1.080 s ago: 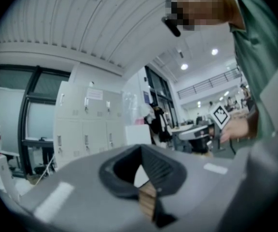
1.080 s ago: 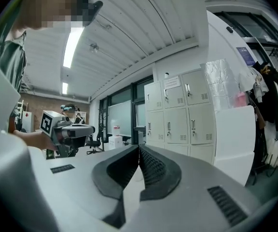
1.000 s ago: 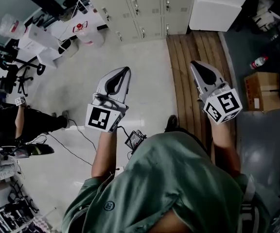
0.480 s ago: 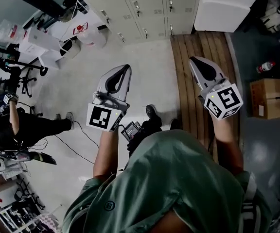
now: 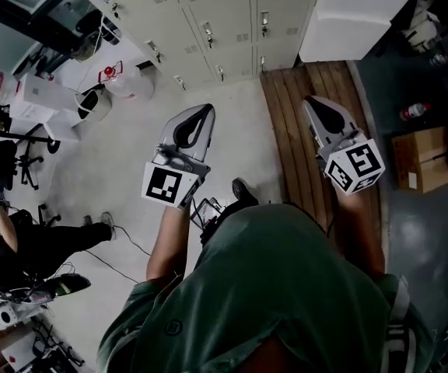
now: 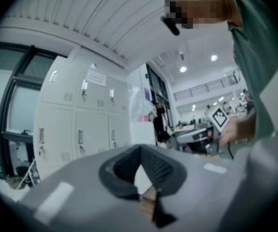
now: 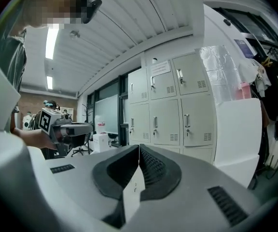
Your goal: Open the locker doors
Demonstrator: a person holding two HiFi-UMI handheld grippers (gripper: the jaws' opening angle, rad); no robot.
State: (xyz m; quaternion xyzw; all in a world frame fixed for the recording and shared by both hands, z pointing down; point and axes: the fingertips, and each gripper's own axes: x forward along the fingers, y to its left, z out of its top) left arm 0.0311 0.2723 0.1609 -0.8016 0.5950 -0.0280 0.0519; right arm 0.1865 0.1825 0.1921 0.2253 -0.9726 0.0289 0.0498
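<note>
Head view: overhead, facing steeply down. Gripper views: level, facing forward along own jaws. All three share the cream metal lockers (image 5: pixel 208 14), some way off.

Left hand-held gripper (image 5: pixel 199 113), right hand-held gripper (image 5: pixel 314 103) nearer lockers (image 5: pixel 224 18).

The lockers (image 5: pixel 216 22) are showing cream doors with dark vent slots. The left gripper (image 5: pixel 201 109) and right gripper (image 5: pixel 311 101) are showing pale grey shells with black pads; their 2 cubes (image 5: pixel 168 185) are carrying black-and-white square markers. The shirt (image 5: pixel 286 301) is showing green, the slatted boards (image 5: pixel 294 130) brown, and the cardboard box (image 5: pixel 418 158) tan.
</note>
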